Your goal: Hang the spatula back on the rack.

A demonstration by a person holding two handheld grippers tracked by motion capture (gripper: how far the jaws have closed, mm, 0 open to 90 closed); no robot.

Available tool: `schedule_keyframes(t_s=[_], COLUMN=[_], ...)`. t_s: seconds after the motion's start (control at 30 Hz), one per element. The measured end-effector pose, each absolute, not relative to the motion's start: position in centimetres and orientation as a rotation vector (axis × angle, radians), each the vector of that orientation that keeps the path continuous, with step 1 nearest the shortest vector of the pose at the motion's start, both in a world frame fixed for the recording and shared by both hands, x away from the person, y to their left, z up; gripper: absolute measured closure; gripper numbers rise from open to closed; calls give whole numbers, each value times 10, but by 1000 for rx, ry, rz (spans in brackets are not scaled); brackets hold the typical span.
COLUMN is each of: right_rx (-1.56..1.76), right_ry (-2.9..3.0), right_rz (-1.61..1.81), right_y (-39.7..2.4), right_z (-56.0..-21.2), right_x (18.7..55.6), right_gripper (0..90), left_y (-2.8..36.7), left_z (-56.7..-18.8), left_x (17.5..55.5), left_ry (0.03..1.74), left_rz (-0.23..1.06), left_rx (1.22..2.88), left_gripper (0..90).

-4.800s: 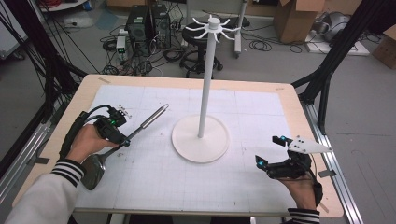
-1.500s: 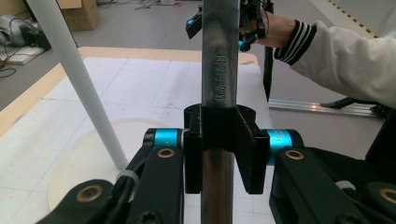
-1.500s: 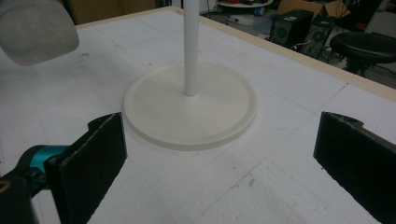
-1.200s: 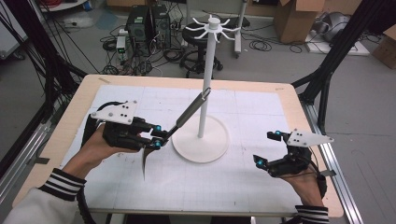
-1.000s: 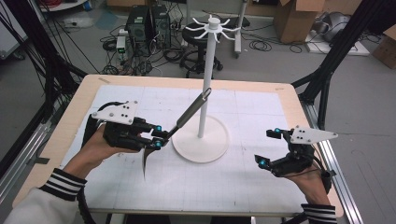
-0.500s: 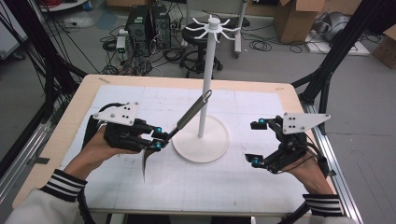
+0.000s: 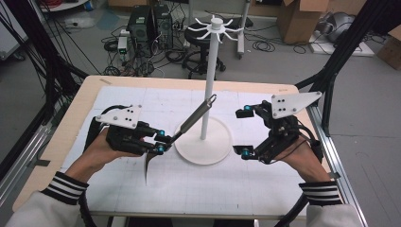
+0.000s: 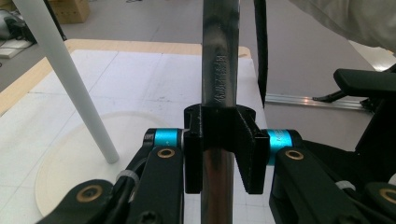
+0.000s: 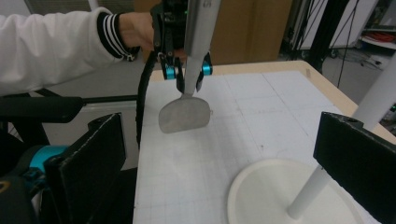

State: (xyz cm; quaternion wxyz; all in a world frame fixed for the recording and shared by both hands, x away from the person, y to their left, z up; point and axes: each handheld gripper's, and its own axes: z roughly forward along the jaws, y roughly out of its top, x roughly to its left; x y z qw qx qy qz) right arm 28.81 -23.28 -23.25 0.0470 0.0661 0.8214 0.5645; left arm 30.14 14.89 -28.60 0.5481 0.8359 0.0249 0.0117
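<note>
Grey floor [image 7: 283, 61], cables, cardboard boxes [image 7: 295, 19]

A wooden table [image 7: 71, 118] carries a white gridded mat [image 7: 189, 189]; 1 white stand [image 7: 204, 146] sits on it.

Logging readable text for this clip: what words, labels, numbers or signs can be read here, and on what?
Spatula handle: a stamped line runs along the metal, too small and blurred to read.
Blue roller on the left gripper: faint marks, unreadable.
Cardboard boxes on the floor: no legible print.
Mat: grid lines, no numbers seen.
Nothing else carries text.
</note>
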Motion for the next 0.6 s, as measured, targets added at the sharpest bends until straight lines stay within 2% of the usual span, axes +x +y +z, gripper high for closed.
schedule_keyframes(t_s=[0.6], right_rx=[60], right_ry=[2524], right_rz=[1765], right_y=[-188], right_z=[-209], right_x=[296], right_gripper=[20], left_y=[147], left_z=[-288], left_x=[298], left_ry=[32], left_rz=[20], left_rx=[1970], left_gripper=[747])
